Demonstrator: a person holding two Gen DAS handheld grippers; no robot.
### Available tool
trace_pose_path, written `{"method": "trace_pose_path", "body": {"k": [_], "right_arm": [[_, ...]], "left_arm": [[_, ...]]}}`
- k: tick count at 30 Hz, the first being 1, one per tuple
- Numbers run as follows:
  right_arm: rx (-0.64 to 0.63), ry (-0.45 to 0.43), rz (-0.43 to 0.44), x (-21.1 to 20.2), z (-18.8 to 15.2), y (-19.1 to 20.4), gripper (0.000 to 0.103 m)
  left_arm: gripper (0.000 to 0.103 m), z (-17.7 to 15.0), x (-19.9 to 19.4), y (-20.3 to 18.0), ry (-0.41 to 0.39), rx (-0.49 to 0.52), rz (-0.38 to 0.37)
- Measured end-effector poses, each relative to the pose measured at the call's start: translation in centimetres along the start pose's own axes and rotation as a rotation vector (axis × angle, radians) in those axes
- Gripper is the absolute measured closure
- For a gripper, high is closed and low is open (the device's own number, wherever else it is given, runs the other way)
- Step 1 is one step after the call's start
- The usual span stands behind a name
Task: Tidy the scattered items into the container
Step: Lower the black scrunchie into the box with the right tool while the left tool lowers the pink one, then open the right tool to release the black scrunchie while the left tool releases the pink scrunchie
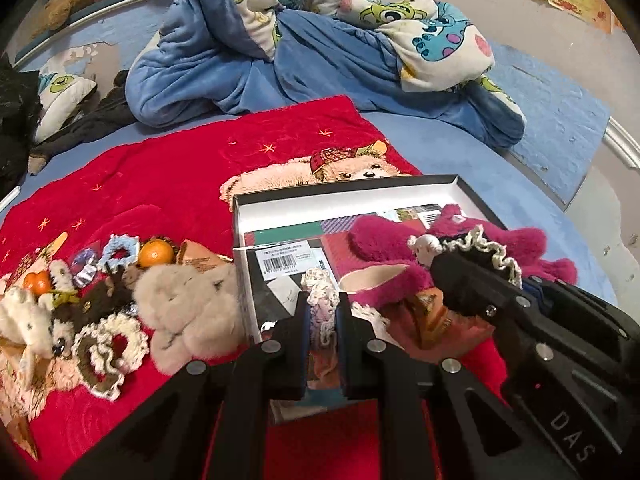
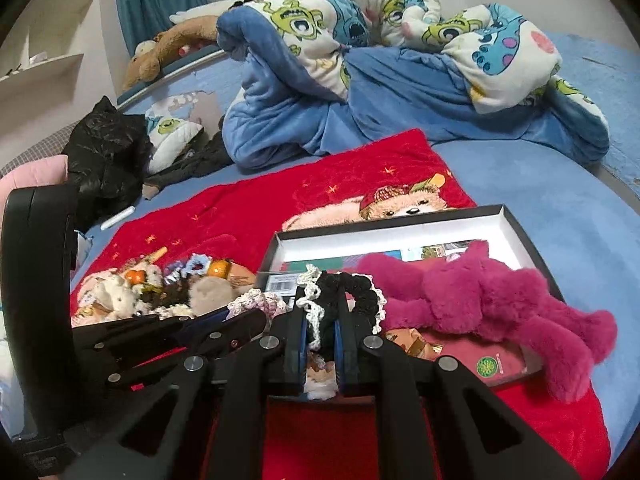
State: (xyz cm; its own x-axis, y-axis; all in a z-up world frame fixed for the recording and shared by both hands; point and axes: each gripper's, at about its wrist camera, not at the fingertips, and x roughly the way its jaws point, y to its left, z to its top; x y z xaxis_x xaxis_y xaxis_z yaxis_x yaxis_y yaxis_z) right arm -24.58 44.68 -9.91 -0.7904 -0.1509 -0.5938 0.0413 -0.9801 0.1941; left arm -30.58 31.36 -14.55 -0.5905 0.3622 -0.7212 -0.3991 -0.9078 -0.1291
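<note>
A shallow black box with a white inside lies on the red blanket; a magenta plush and flat cards lie in it. My left gripper is shut on a pale pink-and-cream crocheted scrunchie over the box's near left edge. My right gripper is shut on a black scrunchie with cream trim, held over the box beside the plush. Left of the box lie scattered items: a beige plush, two oranges, a brown-and-cream scrunchie.
The red blanket covers a blue bed. A heaped cartoon-print duvet fills the back. A black jacket and a brown plush lie at the far left.
</note>
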Motion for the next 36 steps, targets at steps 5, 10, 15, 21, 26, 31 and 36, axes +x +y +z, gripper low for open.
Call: {"method": "trace_pose_path", "body": {"k": [5, 10, 15, 21, 26, 31, 36], "right_arm": [[-0.016, 0.036, 0.015, 2.3, -0.3, -0.8, 0.092], [0.006, 0.065, 0.024, 4.2, -1.2, -1.6, 0.092], [0.008, 0.081, 0.027, 4.9, -1.7, -1.7, 0.092], [0.009, 0.081, 0.016, 5.1, -1.9, -1.5, 0.088], [0.035, 0.074, 0.005, 4.9, -1.9, -1.9, 0.081], [0.052, 0.082, -0.003, 4.8, -2.0, -2.3, 0.073], [0.063, 0.069, -0.018, 4.3, -1.8, -2.8, 0.063]], "left_arm": [[0.091, 0.1, 2.2, 0.2, 0.012, 0.004, 0.007], [0.091, -0.3, 3.7, 0.4, 0.028, 0.001, 0.010], [0.091, -0.6, 4.0, 0.8, 0.038, -0.008, 0.017], [0.091, -1.0, 3.8, 0.7, 0.041, 0.009, 0.013], [0.083, -1.2, 3.8, 1.0, 0.058, -0.011, 0.015], [0.060, -1.3, 4.1, 2.3, 0.085, -0.059, -0.009], [0.050, -1.1, 4.2, 2.6, 0.116, -0.086, -0.060]]}}
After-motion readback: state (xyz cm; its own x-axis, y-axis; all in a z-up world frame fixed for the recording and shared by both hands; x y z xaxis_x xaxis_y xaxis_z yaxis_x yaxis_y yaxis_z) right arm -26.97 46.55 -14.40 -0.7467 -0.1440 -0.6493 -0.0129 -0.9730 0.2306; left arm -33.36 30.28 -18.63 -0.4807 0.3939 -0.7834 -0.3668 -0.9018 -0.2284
